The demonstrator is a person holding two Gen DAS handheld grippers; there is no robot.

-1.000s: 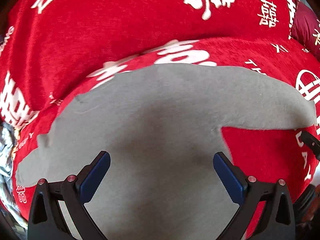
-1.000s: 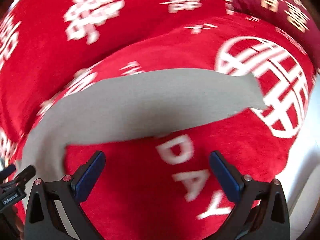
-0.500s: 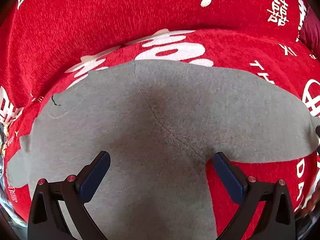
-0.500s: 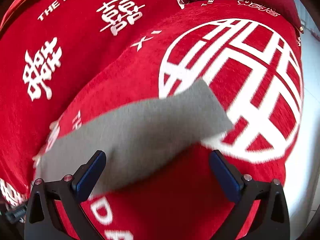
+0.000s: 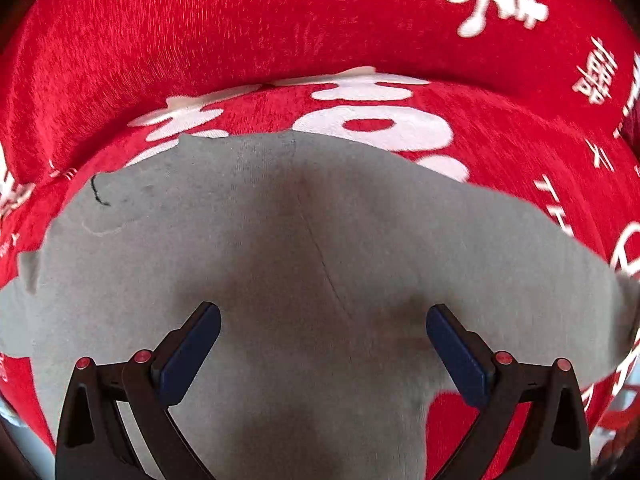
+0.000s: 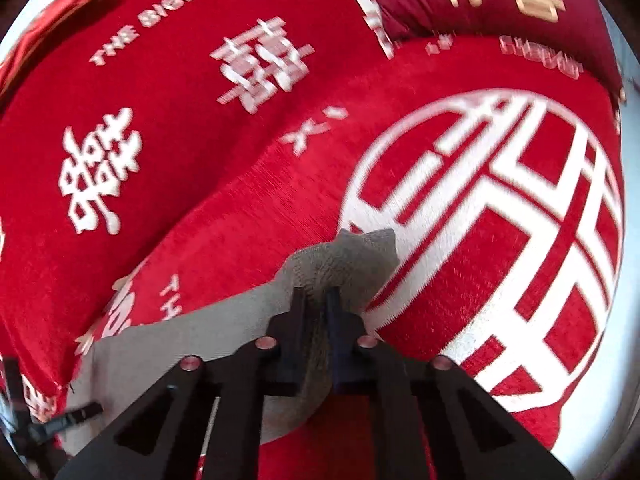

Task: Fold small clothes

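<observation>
1. While the grey garment (image 5: 304, 264) is lying spread over the red patterned cover (image 5: 248, 32), the left gripper (image 5: 322, 338) is hovering just above its middle with the jaws standing wide apart and nothing between them.
2. The right gripper (image 6: 316, 320) is pinching the ribbed end of one long limb of the garment (image 6: 344, 260), its jaws nearly together with the cloth bunching up between them.
3. The cloth is looking like a thin, soft knit, so it is probably weighing very little and offering no stiffness; I judge that it will be draping and sagging from any pinch and dragging over the napped cover instead of sliding freely.
4. The cuff and the hems are seeming the surest places for a hold, since the doubled, ribbed edge gives the pads (image 6: 334, 320) something thicker to bite than the single layer in the middle.
5. A seam (image 5: 320, 248) is running down the garment between the left jaws, which I take as a likely line to fold along.
6. No container is showing in either view, so nothing is sitting inside anything; only a darker red cushion (image 6: 492, 0) is lying at the far end of the cover.
</observation>
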